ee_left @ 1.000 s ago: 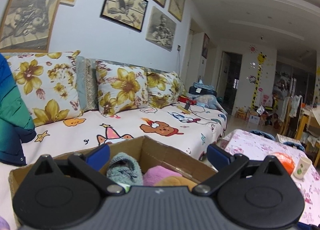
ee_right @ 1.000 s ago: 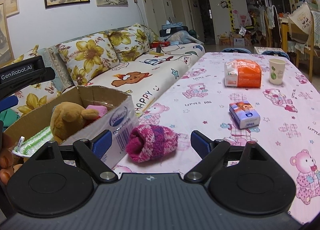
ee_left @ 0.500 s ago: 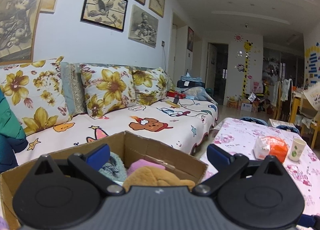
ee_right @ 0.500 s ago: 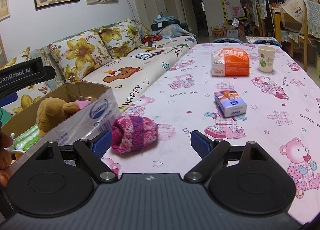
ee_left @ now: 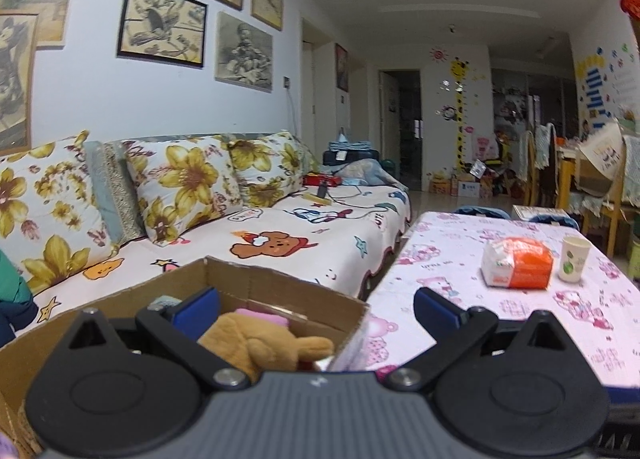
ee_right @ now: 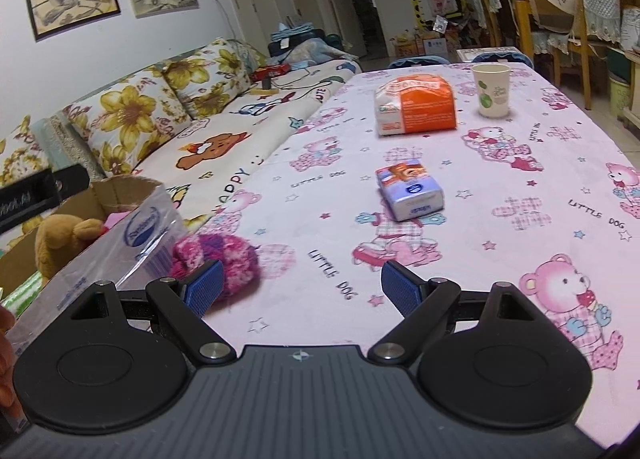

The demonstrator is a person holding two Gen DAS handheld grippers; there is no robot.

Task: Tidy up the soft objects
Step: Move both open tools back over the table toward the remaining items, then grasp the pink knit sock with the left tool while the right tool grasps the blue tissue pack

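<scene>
Risk first: your left claw [ee_left: 316, 309] hangs wide open and empty over the cardboard box [ee_right: 120, 227], one brown plush bear [ee_right: 60, 237] and one pink item inside. Your right claw [ee_right: 298, 283], wide open and empty, has its left pad against the one pink knit bundle [ee_right: 224, 259] on the surface [ee_right: 500, 187] beside the box; closing now could nudge it aside.

Even indoor light; fisheye bends the edges — dark corners; slight blur.

cardboard box [ee_right: 120, 227] just beside sock [ee_right: 224, 259]
</scene>
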